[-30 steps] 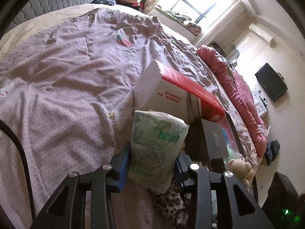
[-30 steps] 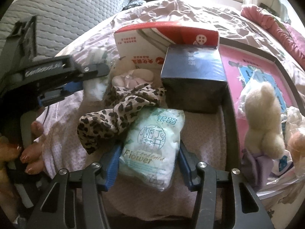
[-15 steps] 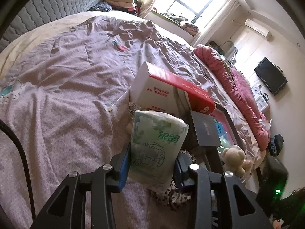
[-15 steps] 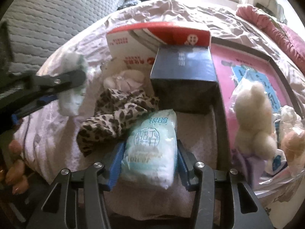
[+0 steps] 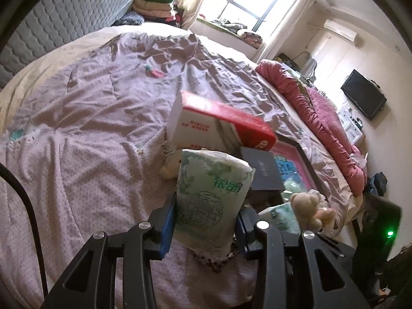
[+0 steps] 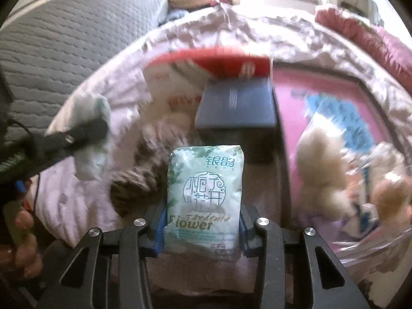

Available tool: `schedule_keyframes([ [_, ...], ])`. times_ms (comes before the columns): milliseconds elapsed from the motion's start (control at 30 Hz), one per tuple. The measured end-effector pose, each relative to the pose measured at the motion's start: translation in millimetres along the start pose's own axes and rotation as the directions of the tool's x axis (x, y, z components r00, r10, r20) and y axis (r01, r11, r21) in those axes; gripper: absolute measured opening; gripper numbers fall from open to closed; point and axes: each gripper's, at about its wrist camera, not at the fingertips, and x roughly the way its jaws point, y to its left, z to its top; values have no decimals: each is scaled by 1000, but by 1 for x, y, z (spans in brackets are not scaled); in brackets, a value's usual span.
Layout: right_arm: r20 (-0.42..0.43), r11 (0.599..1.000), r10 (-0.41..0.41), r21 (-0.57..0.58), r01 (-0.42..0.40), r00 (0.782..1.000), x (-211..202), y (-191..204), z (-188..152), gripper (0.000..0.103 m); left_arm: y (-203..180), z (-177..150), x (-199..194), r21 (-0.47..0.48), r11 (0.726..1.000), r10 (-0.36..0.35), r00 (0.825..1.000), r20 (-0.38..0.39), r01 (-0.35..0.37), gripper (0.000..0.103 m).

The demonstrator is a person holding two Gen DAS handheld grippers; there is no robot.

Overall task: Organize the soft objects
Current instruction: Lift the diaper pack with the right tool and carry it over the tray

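On the bed, over the wrinkly lilac quilt (image 5: 85, 134), I've got two crinkly plastic tissue packs: my left gripper (image 5: 204, 222) squeezes one pack (image 5: 211, 203), my right gripper (image 6: 200, 225) pinches the other pack (image 6: 204, 195), both upright. Past them: one glossy red-and-white box (image 5: 206, 128), one dark box (image 6: 235, 105), one fuzzy cream bear (image 5: 305, 206), one leopard cloth (image 6: 136, 180), blurry.

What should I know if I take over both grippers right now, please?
Left gripper: shut on a green tissue pack, lifted above the bedspread.
Right gripper: shut on a second tissue pack.
On the bed: leopard-print cloth before the red-and-white box and dark box; teddy bear in the pink tray.
Done: both packs picked up.
Left: place them, then sort the cloth.
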Motion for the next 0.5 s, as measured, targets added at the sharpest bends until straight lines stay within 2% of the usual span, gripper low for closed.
schedule_keyframes([
  [300,123,999,36,32,-40,992,-56,-13,12,44,-41,-1,-24,63,998,-16,1000,26,14,40],
  [500,184,998,1,67,-14,983,-89,-37,16,44,-67,-4,-31,104,994,-32,999,20,30,40],
])
